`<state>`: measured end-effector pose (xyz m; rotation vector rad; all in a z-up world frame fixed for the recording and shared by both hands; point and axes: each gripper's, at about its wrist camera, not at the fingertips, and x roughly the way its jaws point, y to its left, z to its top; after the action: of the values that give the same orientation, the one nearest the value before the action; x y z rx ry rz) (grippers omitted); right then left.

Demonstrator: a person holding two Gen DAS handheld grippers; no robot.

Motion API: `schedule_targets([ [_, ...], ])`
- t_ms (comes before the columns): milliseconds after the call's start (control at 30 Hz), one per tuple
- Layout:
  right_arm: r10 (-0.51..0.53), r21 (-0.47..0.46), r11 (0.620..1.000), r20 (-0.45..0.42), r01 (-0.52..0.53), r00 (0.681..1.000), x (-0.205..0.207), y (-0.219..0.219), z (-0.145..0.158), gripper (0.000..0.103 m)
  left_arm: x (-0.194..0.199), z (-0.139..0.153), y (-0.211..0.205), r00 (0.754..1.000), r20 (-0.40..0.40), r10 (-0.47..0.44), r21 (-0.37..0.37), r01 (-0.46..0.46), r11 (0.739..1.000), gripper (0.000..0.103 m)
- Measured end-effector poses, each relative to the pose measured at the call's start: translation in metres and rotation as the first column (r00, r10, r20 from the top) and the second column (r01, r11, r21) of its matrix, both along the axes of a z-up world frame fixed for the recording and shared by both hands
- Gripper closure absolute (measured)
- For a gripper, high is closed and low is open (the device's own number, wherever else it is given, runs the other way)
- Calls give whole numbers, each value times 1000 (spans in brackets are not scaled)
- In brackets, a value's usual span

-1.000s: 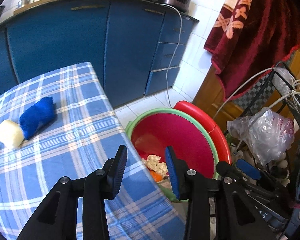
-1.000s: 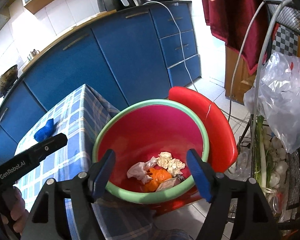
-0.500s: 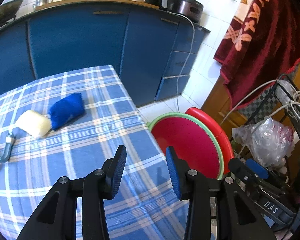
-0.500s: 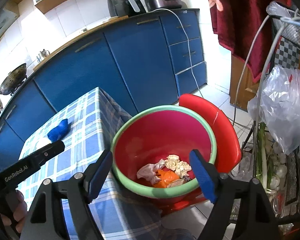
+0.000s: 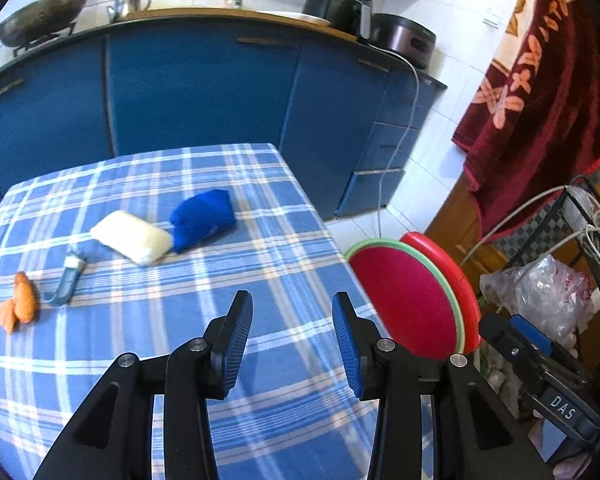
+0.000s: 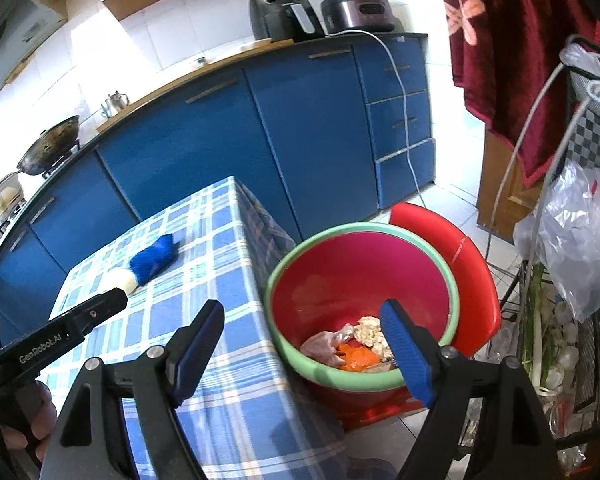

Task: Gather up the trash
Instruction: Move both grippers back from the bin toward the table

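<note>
Plainly set out on the checked blue-and-white cloth of the surface (image 5: 148, 360): a soft blue pouch (image 5: 202, 219) at centre frame, touching a cream oblong pad (image 5: 131, 236) to its left; further left a grey-blue clip-shaped piece (image 5: 67, 280), then orange peel scraps (image 5: 19, 307) near the left edge. Left tool (image 5: 292, 340) at bottom centre, ribbed blue pads parted moderately, gripping nothing. Right tool (image 6: 302, 350) spread wide and likewise bare, hanging above the gap between cloth edge and bin. Round red bin (image 6: 364, 276) with pale green rim and raised glossy red lid (image 6: 460, 264), centre right of the right view, containing crumpled white paper (image 6: 370, 330), pinkish wrapper (image 6: 322, 348) and orange scraps (image 6: 358, 358).
</note>
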<state>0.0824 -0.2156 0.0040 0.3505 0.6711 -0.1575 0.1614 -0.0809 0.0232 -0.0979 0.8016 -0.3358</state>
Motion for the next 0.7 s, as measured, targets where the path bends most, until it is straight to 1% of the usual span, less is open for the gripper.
schedule_targets([
  [133, 31, -4, 1000, 11, -31, 999, 2, 13, 6, 20, -4, 3, 17, 999, 10, 34, -3, -34, 999, 59],
  [200, 48, -5, 999, 15, -48, 999, 4, 20, 8, 20, -5, 4, 26, 998, 15, 53, -2, -53, 999, 55],
  [367, 103, -4, 995, 23, -103, 994, 12, 39, 14, 20, -8, 6, 51, 994, 23, 110, 6, -110, 994, 55],
  [500, 145, 0, 989, 24, -145, 989, 19, 55, 16, 19, -9, 8, 76, 987, 32, 158, 16, -158, 987, 55],
  [700, 196, -4, 981, 22, -196, 980, 31, 81, 19, 19, -7, 10, 119, 969, 48, 243, 43, -245, 969, 54],
])
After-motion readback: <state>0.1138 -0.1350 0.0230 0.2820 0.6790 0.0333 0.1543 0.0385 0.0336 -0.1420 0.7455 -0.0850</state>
